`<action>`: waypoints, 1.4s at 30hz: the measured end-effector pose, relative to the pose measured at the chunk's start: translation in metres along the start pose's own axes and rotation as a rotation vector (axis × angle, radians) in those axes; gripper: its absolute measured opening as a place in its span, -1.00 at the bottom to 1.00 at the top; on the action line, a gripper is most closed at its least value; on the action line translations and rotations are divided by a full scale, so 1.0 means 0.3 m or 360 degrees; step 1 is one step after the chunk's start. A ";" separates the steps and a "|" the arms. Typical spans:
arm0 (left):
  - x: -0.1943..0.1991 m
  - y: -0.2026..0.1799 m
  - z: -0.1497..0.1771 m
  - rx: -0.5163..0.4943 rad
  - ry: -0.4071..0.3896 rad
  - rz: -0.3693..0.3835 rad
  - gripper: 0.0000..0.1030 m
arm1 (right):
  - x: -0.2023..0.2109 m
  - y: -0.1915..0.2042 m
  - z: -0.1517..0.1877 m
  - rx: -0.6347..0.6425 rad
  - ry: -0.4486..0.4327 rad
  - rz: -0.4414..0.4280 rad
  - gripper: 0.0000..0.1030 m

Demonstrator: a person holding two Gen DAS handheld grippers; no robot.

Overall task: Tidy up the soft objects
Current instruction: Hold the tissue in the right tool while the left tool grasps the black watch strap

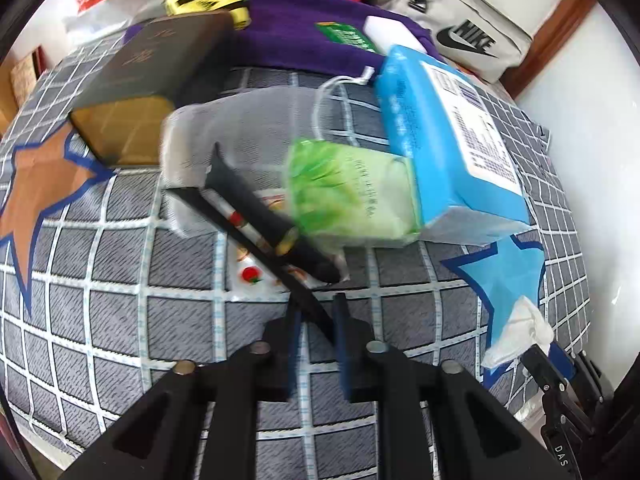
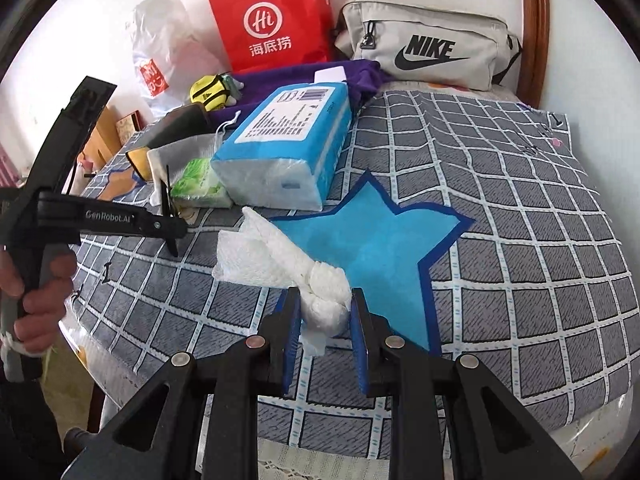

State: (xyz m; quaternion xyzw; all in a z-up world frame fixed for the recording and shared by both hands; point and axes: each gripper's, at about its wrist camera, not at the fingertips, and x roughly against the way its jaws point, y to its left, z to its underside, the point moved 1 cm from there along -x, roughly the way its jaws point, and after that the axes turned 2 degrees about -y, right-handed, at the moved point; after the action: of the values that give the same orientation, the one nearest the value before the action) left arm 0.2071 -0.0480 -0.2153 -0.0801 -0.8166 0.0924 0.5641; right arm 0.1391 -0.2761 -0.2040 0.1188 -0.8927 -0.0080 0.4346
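The right gripper (image 2: 323, 312) pinches a crumpled white paper tissue (image 2: 276, 256) above the blue star patch (image 2: 372, 236). The left gripper (image 1: 316, 312) is pressed onto a black strap (image 1: 256, 216) of the grey mesh drawstring pouch (image 1: 240, 128). Sorting seems barely begun: the blue tissue pack (image 2: 280, 140) and green tissue packet (image 2: 200, 184) lie loose on the grey checked cloth (image 2: 520, 240), with bags against the white wall.

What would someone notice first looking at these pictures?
Probably the right gripper clamped on a crumpled white paper towel above a blue star on the checked cloth. Behind it stands a big blue tissue pack, with a red paper bag against the wall.
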 end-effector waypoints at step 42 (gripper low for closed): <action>0.063 0.277 -0.031 -0.0001 -0.0208 -0.0031 -0.40 | -0.088 0.126 0.010 0.0035 0.0114 0.0033 -0.54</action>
State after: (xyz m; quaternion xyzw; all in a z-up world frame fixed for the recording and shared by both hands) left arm 0.2115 0.0377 -0.2150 -0.0662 -0.8524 0.0919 0.5104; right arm 0.1447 -0.2338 -0.2220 0.1146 -0.8778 0.0105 0.4651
